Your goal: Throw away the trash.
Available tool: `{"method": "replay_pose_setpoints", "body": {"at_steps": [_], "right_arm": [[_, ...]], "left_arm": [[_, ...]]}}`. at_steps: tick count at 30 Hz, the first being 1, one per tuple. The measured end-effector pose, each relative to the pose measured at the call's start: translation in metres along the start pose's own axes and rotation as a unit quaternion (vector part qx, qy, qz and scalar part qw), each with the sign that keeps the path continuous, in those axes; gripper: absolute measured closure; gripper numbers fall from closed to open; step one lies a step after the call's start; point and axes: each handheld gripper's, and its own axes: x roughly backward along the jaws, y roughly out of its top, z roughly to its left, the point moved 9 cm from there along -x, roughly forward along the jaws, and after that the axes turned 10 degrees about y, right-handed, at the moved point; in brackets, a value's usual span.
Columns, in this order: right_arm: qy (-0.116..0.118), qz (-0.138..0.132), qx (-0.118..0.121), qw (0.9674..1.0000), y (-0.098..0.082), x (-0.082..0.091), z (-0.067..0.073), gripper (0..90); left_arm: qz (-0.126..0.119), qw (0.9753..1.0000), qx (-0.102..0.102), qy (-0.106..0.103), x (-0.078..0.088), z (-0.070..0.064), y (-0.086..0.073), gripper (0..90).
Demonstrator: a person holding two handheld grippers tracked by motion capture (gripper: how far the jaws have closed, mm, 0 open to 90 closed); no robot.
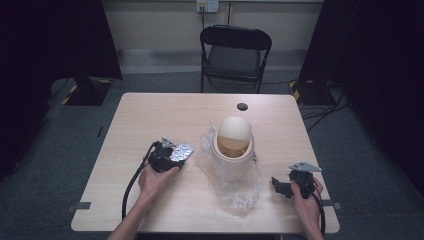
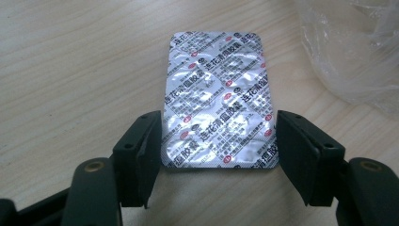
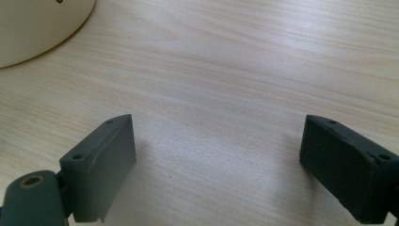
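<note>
Your left gripper [image 2: 219, 141] has its fingers [image 2: 141, 150] pinching a foil pill sheet [image 2: 218, 99] by its long edges, flat on the bench [image 1: 150, 120]. Just beside it sit crinkled plastic wrap [image 1: 235, 185] and a cream jar [image 1: 233, 142]. Your right gripper [image 3: 216, 165] rests well apart, fingers spread over bare wood.

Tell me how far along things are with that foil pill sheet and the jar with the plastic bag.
Done: the left gripper has its jaws closed on the sides of the foil blister pack, low over the table. In hand: that grip. The right gripper is open over bare wood. Left: probably moving the pack to the open cream jar, which sits on the clear plastic bag, though the destination is a guess.
</note>
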Motion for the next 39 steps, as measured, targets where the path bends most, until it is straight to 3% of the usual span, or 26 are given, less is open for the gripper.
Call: {"method": "replay_pose_setpoints", "body": {"at_steps": [2, 3, 10, 12, 14, 26, 39], "right_arm": [[0.000, 0.000, 0.000, 1.0000, 0.000, 0.000, 0.000, 10.2], [0.000, 0.000, 0.000, 1.0000, 0.000, 0.000, 0.000, 10.2], [0.000, 0.000, 0.000, 1.0000, 0.000, 0.000, 0.000, 10.1], [0.000, 0.000, 0.000, 1.0000, 0.000, 0.000, 0.000, 10.1], [0.000, 0.000, 0.000, 1.0000, 0.000, 0.000, 0.000, 10.1], [0.000, 0.000, 0.000, 1.0000, 0.000, 0.000, 0.000, 10.1], [0.000, 0.000, 0.000, 1.0000, 0.000, 0.000, 0.000, 10.1]], "left_arm": [[-0.004, 0.9999, 0.014, -0.003, 0.001, -0.001, 0.000, 34.2], [-0.006, 0.9999, 0.010, -0.008, 0.002, 0.000, 0.000, 34.2], [-0.020, 0.9991, 0.036, -0.013, 0.012, 0.008, 0.000, 34.2], [-0.026, 0.9992, 0.029, -0.014, 0.017, 0.009, 0.002, 34.2], [-0.032, 0.9986, 0.038, -0.017, 0.020, 0.009, 0.003, 34.2], [-0.050, 0.9976, 0.041, -0.025, 0.033, 0.007, 0.007, 34.2], [-0.079, 0.9962, 0.024, -0.025, 0.057, 0.006, 0.015, 34.2]]}}
